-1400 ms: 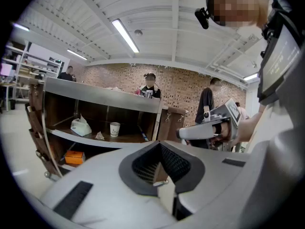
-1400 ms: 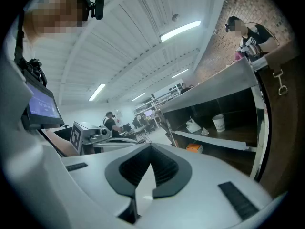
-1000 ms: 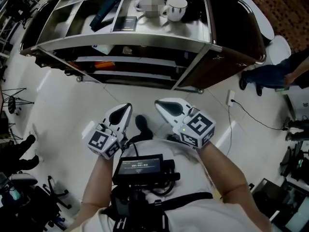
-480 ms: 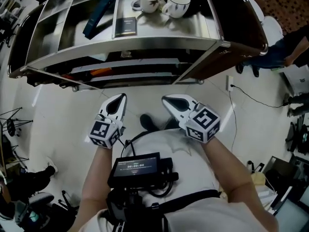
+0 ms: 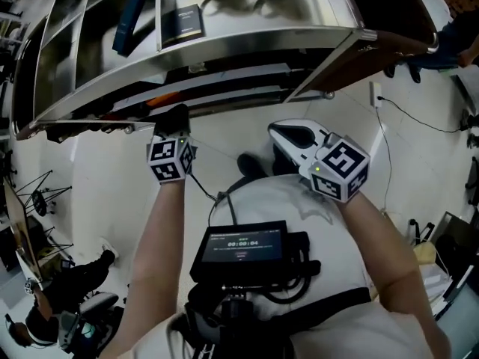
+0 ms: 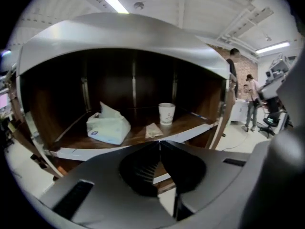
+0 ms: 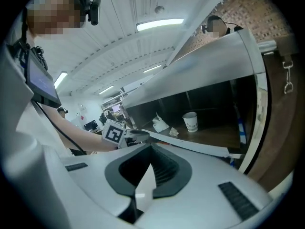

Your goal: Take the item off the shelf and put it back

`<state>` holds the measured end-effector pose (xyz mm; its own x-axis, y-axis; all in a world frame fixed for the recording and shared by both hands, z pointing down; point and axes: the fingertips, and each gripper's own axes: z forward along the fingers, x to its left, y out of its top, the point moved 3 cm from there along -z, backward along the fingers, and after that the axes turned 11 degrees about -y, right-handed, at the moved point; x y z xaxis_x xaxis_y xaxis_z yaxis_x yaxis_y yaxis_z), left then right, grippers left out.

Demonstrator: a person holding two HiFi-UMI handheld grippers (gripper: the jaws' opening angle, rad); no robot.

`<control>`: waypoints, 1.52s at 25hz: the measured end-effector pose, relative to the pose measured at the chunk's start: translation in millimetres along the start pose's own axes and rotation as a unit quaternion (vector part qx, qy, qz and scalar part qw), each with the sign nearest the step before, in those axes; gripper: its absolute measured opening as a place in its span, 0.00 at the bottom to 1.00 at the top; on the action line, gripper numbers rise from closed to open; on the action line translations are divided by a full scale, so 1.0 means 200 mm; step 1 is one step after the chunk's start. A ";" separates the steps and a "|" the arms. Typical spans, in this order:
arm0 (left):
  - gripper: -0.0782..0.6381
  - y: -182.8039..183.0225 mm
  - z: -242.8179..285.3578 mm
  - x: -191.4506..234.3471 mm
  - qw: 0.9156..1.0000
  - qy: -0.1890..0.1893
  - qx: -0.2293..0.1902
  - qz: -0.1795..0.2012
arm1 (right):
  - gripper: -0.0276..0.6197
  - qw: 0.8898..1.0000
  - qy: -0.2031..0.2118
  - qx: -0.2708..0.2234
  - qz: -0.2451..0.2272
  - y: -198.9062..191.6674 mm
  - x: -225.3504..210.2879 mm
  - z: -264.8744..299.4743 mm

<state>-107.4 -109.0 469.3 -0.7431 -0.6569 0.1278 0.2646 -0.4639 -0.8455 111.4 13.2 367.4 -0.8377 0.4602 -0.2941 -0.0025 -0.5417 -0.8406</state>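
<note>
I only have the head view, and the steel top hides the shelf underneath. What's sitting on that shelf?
Observer: A white tissue pack lies on the left part of the wooden shelf.
Operator: Anything to its right?
Observer: A paper cup stands upright, further back than the pack.
Operator: Is the space between them free?
Observer: No, a small crumpled paper lies there, nearer the front edge and touching neither.
</note>
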 end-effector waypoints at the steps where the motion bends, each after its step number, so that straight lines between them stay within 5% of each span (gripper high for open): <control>1: 0.13 -0.02 0.02 0.09 1.000 0.023 0.004 -0.008 | 0.05 1.000 -0.003 0.003 0.003 0.00 -0.02 -0.01; 5: 0.33 -0.02 0.13 0.38 0.996 0.086 0.020 -0.016 | 0.05 1.000 -0.013 0.013 0.008 0.00 -0.08 0.00; 9: 0.38 0.02 0.23 0.56 0.994 0.106 0.027 -0.021 | 0.05 0.999 -0.025 0.025 0.030 -0.05 -0.10 -0.01; 16: 0.39 0.08 0.38 0.66 0.993 0.103 0.057 0.022 | 0.05 0.996 -0.058 0.026 0.064 -0.12 -0.17 -0.06; 19: 0.17 0.07 0.39 0.69 0.990 0.116 0.071 0.026 | 0.05 0.995 -0.067 0.023 0.072 -0.14 -0.19 -0.08; 28: 0.13 0.02 0.16 0.51 0.993 0.099 0.054 0.040 | 0.05 0.997 -0.043 0.009 0.064 -0.11 -0.19 -0.10; 38: 0.13 -0.06 -0.30 0.16 0.997 0.077 0.011 0.008 | 0.05 0.999 0.038 0.006 0.022 -0.04 -0.10 -0.01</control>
<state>-171.8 -88.8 452.7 -0.8237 -0.5662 0.0309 0.2903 -0.4678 -0.8348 129.5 8.1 379.1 -0.7934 0.4876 -0.3645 0.0263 -0.5707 -0.8207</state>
